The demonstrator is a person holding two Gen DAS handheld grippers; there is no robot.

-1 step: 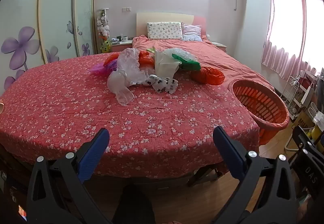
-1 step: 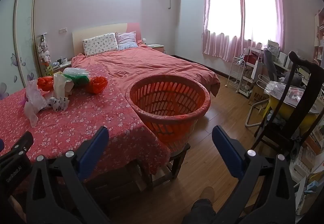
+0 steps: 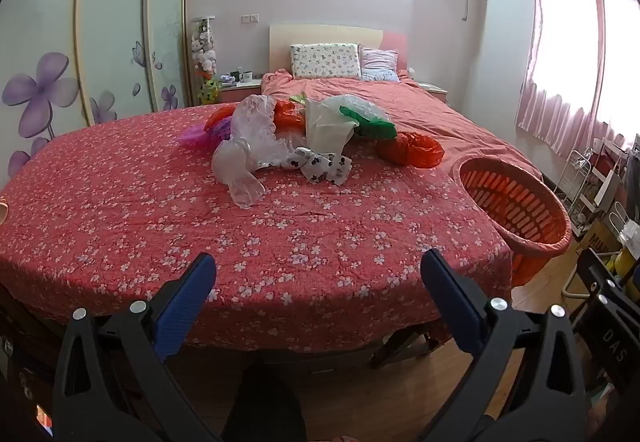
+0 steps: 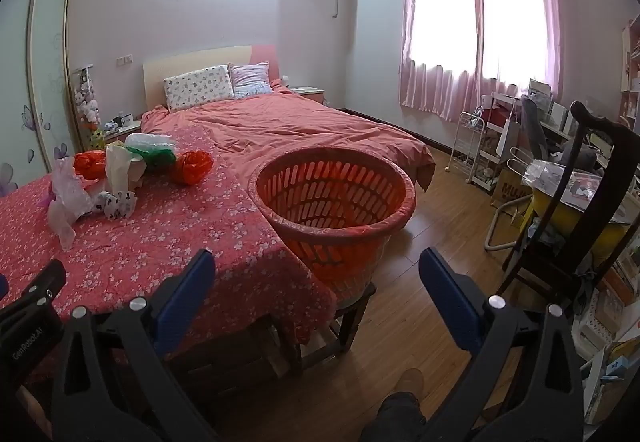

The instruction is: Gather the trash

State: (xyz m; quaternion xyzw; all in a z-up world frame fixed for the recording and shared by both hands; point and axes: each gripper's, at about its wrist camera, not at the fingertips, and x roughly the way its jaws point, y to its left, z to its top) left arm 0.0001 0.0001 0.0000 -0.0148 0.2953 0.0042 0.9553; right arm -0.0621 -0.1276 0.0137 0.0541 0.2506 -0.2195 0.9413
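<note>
Both grippers hung short of the table [image 3: 120, 226], which wore a red floral cloth. The left gripper [image 3: 318, 300] had its two blue-padded fingers spread wide with nothing between them; the right gripper [image 4: 316, 296] was spread the same way, empty.

The trash lay in one heap at the table's far side: two clear plastic bags [image 3: 248, 158], one cream bag [image 3: 326, 128], one green-and-clear bag [image 3: 370, 120], one purple scrap [image 3: 198, 134], one white paw-print wrapper [image 3: 324, 166], and one orange bag [image 3: 288, 114] behind them. One more orange bag [image 3: 412, 148] sat apart at the table's far right corner.

One orange slatted basket [image 4: 334, 198] stood on a wooden stool [image 4: 344, 322] just beside the table's right edge. Beyond the table lay one bed [image 4: 288, 126] with two pillows [image 4: 200, 86].
</note>
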